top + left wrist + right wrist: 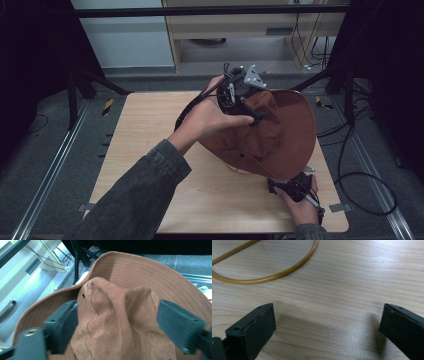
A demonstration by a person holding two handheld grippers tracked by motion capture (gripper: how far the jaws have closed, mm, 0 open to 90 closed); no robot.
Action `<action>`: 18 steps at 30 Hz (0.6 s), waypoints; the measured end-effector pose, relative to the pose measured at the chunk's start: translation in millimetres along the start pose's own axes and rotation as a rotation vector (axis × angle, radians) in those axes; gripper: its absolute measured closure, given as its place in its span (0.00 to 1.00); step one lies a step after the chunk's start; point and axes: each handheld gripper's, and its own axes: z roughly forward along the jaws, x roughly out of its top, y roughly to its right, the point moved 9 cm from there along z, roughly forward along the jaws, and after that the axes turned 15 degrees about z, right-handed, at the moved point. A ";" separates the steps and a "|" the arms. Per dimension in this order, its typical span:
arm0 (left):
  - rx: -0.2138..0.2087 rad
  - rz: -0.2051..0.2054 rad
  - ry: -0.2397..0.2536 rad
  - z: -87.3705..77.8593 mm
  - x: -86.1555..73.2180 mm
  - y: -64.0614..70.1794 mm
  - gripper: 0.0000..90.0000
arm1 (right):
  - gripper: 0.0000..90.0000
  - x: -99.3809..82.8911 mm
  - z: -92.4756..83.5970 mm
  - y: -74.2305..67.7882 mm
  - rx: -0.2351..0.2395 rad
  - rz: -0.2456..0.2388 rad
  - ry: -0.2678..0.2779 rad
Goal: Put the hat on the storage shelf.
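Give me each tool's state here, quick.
Left tool: jaws spread around the brown hat's crown, not clamped.
Right tool: open, empty, over the table.

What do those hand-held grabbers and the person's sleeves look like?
Each gripper is black, with two flat, blocky jaws bearing small screw holes. The left gripper carries a grey three-cornered plate and trails a black cable. The right gripper is black too. Both sleeves are dark grey.
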 end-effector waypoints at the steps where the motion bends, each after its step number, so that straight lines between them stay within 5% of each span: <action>1: 0.002 -0.004 0.003 -3.0 -2.0 0.0 0.13 | 0.01 -0.2 -0.2 -0.2 0.002 -0.001 -0.001; 9: 0.055 -0.036 0.050 -43.2 -26.1 -10.4 0.08 | 0.01 -0.6 0.0 0.5 -0.002 -0.010 0.001; 18: 0.137 -0.090 0.056 -93.5 -76.3 -22.3 0.07 | 0.01 -0.7 -0.1 -0.1 0.006 -0.012 0.000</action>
